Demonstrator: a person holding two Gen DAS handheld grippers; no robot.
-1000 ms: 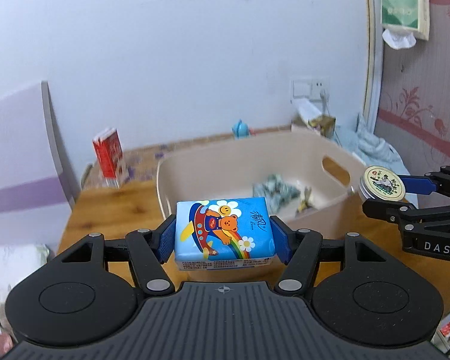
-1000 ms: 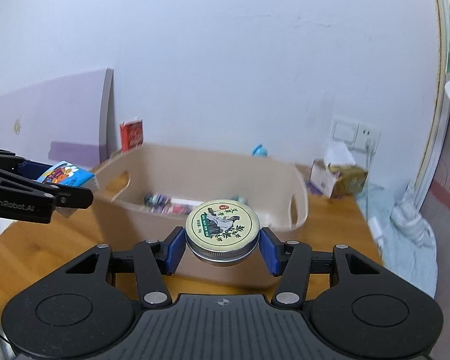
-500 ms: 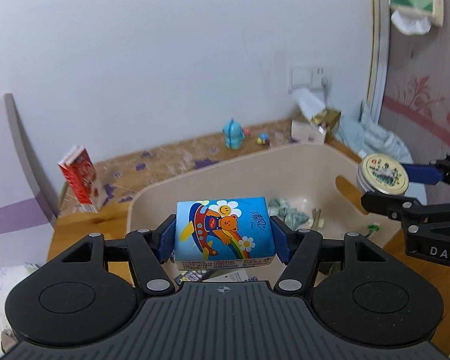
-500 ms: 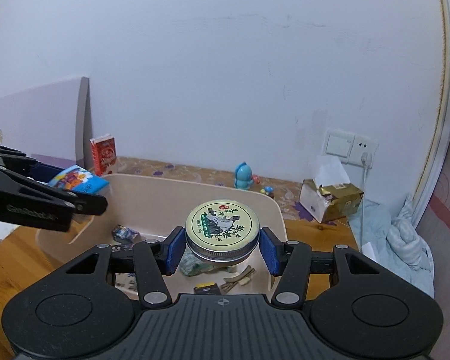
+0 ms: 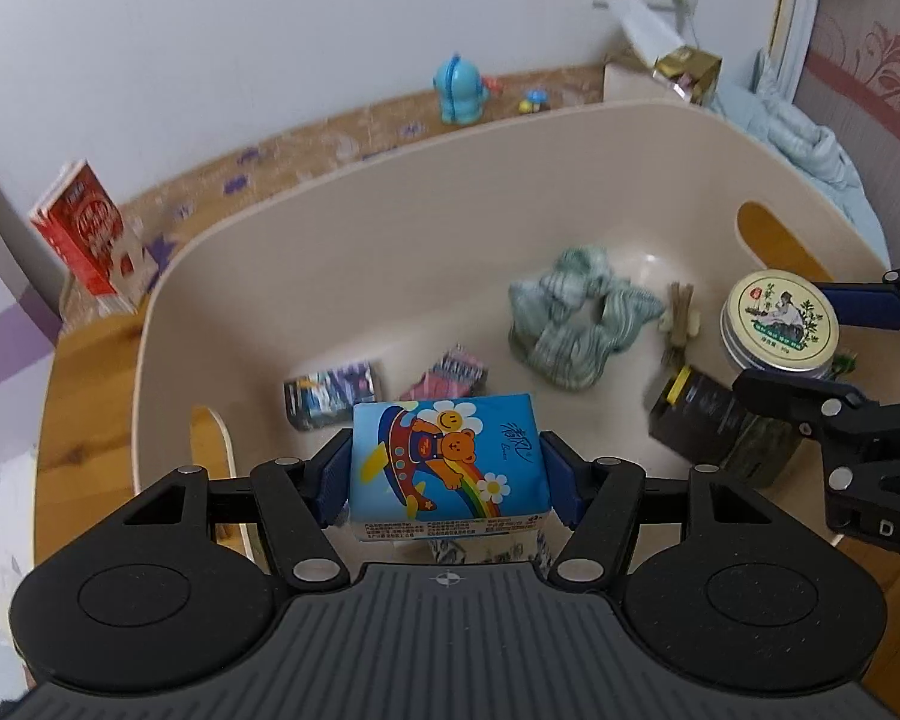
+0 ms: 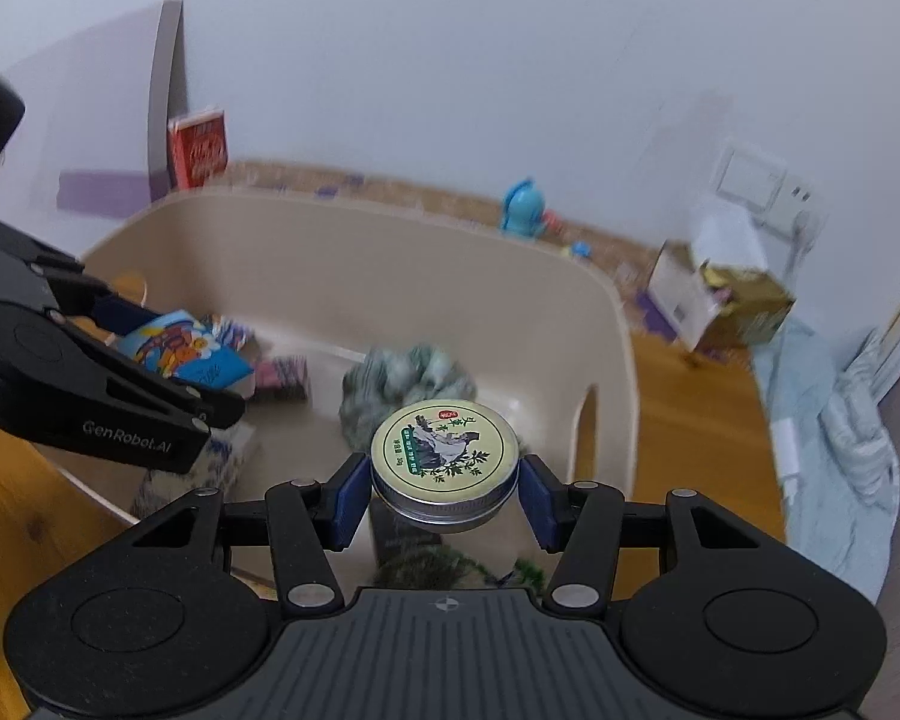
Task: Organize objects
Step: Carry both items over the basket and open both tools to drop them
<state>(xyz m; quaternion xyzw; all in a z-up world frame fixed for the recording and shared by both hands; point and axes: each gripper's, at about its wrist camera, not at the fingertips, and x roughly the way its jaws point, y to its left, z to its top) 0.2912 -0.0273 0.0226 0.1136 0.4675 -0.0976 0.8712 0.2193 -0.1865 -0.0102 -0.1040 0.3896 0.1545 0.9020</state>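
- The left gripper [image 5: 450, 474] is clamped on a blue tissue pack [image 5: 450, 462] with a cartoon bear, one blue pad against each short end; it hangs over the near-left part of the beige tub [image 5: 354, 222], above its floor.
- The pack looks light and soft, a film wrap over tissue, so I judge it will dent under pressure and can slip in its wrap; the short ends, where it is held, give the firmest purchase.
- The right gripper [image 6: 444, 495] is closed on a round tin [image 6: 444, 450] with a cream printed lid, pads on opposite sides of the metal wall, over the tub's near-right part.
- The tin seems stiff and light, but its smooth curved wall is likely slippery; a grip straight across the widest part suits it, and a drop would probably only dent or rattle it.
- Under the tin, on the tub floor, stands a dark box [image 5: 699, 414].
- Further in lie two small purple-patterned packets [image 5: 333, 393] toward the tub's left and a green scrunchie [image 5: 576, 318] toward its right, with small beige sticks [image 5: 678, 315] beside that.
- Beyond the tub's far wall, a blue toy figure [image 5: 457, 87] and a red carton [image 5: 84, 234] stand on the table [image 5: 87, 360].
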